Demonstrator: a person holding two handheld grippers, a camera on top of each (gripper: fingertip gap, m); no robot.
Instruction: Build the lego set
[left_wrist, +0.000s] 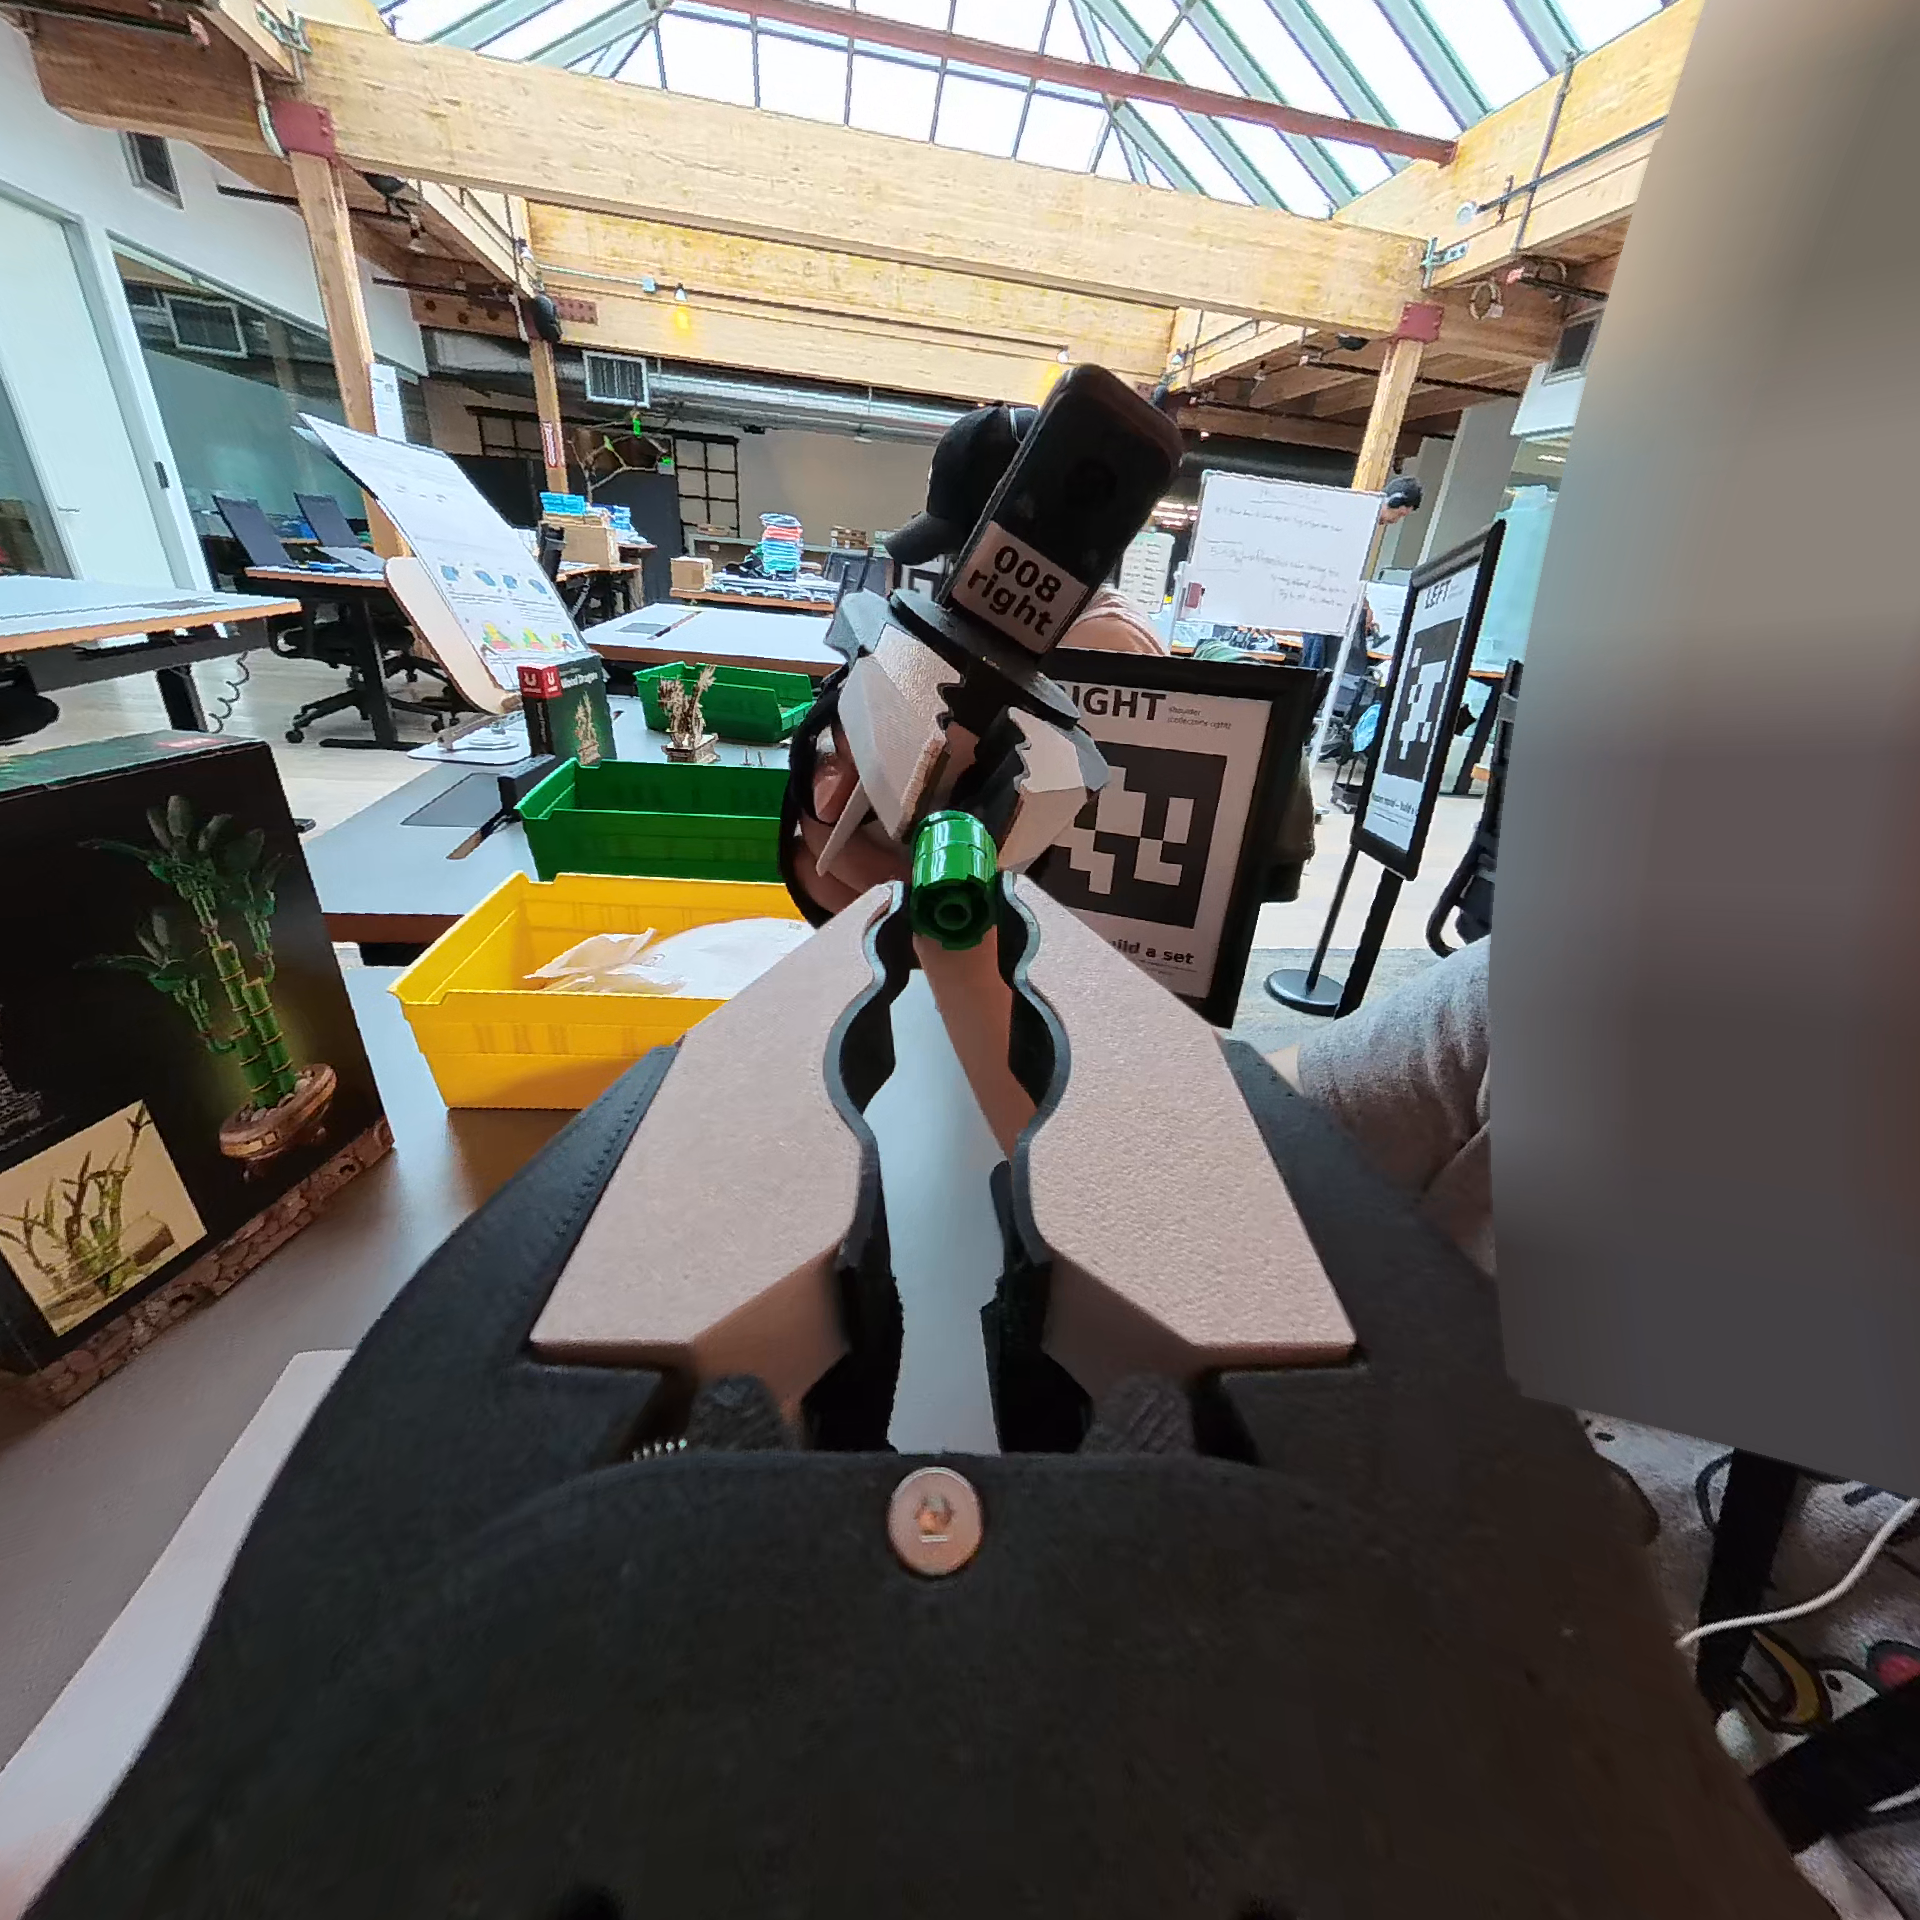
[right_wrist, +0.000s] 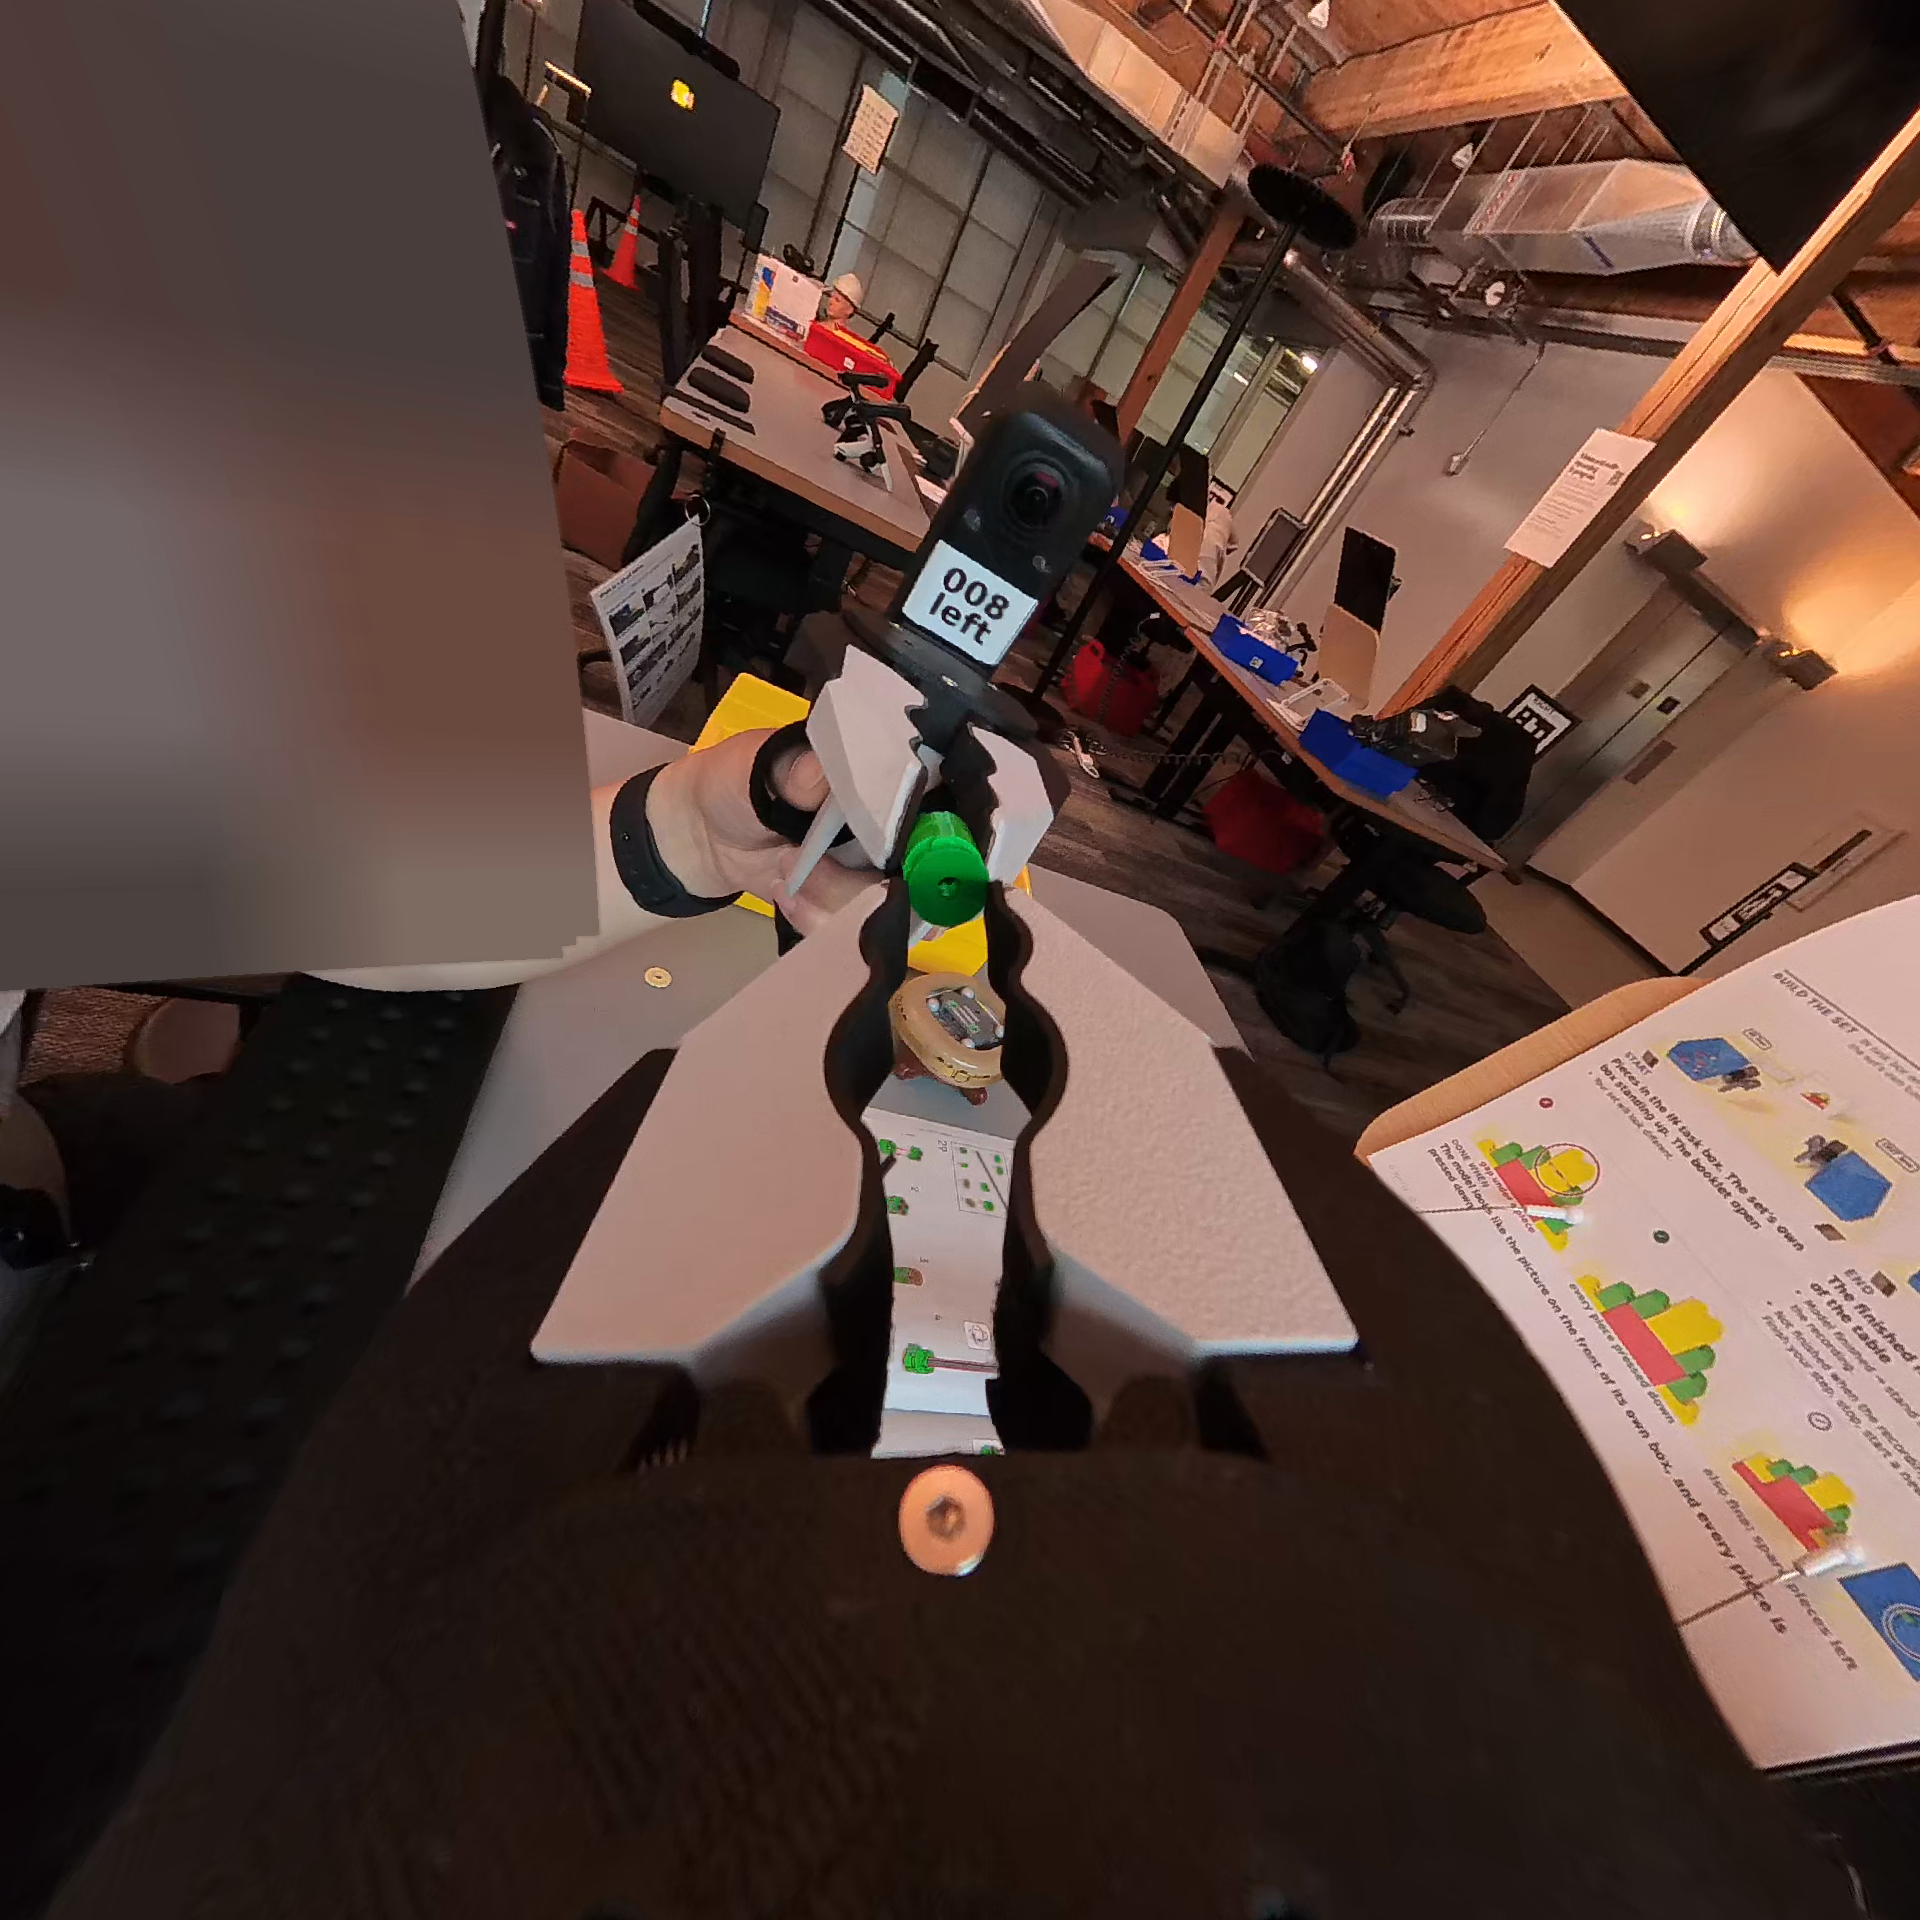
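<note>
A short green round Lego stack (left_wrist: 953, 878) is held in the air between the two grippers, which face each other tip to tip. My left gripper (left_wrist: 951, 909) is shut on its near end. The right gripper (left_wrist: 961, 795), held by a hand, grips the far end. In the right wrist view the green stack (right_wrist: 943, 871) sits at my right gripper's tips (right_wrist: 940, 906), with the left gripper (right_wrist: 935, 805) shut on the other end. Below lie a tan round pot base (right_wrist: 951, 1029) and the open instruction booklet (right_wrist: 940, 1247).
The set's box with a bamboo picture (left_wrist: 156, 1039) stands at the left. A yellow bin (left_wrist: 551, 997) holding white bags and a green bin (left_wrist: 655, 821) sit behind it. A framed marker sign (left_wrist: 1153, 821) stands beyond. An illustrated sheet on a board (right_wrist: 1662, 1299) lies at the right.
</note>
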